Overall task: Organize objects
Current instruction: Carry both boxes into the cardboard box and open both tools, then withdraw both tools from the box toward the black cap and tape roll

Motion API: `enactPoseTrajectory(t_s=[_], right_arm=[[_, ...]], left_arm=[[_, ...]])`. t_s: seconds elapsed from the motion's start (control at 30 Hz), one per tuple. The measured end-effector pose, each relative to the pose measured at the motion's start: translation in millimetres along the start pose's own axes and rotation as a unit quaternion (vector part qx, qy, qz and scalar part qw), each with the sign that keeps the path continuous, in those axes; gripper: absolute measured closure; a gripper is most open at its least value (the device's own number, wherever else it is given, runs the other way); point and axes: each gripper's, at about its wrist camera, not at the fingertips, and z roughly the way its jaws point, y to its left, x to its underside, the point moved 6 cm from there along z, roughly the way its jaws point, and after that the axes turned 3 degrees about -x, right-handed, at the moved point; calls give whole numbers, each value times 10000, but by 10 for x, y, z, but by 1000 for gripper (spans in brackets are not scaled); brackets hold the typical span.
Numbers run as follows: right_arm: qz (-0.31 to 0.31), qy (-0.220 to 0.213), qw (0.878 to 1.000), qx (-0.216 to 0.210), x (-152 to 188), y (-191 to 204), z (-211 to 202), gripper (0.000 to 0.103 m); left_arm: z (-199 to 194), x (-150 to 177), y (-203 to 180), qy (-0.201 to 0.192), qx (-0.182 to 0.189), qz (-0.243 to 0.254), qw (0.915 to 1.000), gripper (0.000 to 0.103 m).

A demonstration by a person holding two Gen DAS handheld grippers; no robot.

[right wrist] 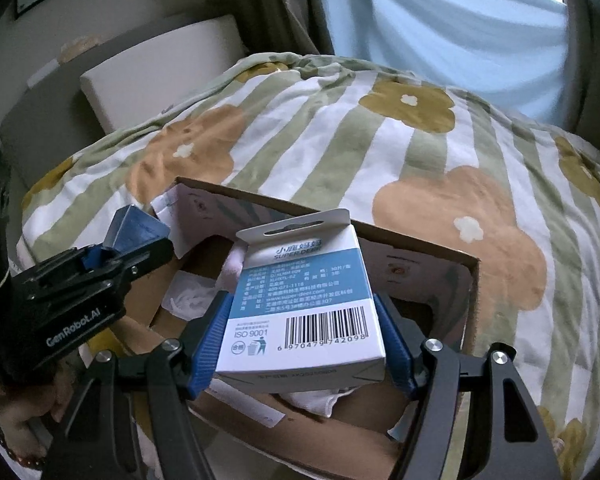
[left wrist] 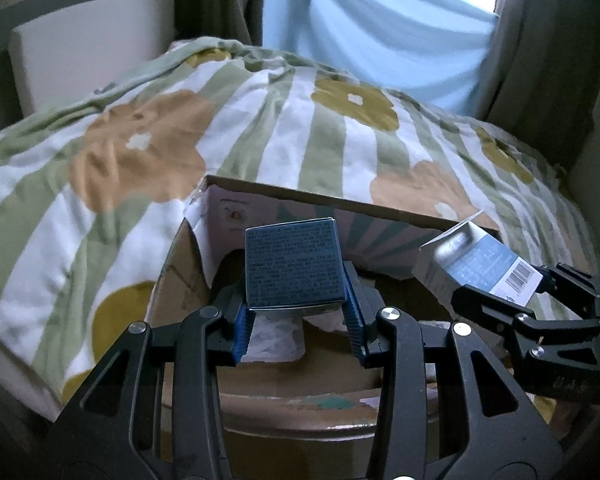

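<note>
Right wrist alone shows white box's (right wrist: 304, 312) barcode and hand (right wrist: 24, 420).

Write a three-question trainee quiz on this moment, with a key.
1. True or false: the left gripper holds nothing.
2. What does the right gripper grip? A) white-and-blue box B) cloth C) blanket
3. Fill in: both grippers are held over an open ____ box.

Key: 1 false, it clamps the dark blue box. 2 A, the white-and-blue box with a barcode. 3 cardboard; the cardboard box lies on the floral blanket.
</note>
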Motion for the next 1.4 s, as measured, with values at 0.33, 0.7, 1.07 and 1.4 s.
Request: enactPoseTrajectory(t_s=[0.33,0.7,1.07,1.4], right_arm=[[116,29,9999,100,15,-173,-14,14],[143,-25,9996,260,106,-347,-193,9],[62,-208,9994,265,120,-337,-439,9],[177,-418,9980,433,184,-520,-850,9]], left_arm=[[-39,-31,-105,-75,-319,314,9990,0],[-84,9,-194,58,-322,316,9990,0],[-323,20,-306,-18,-216,239,9995,0],[-639,-21,-560,-154,-64,248,9996,0]])
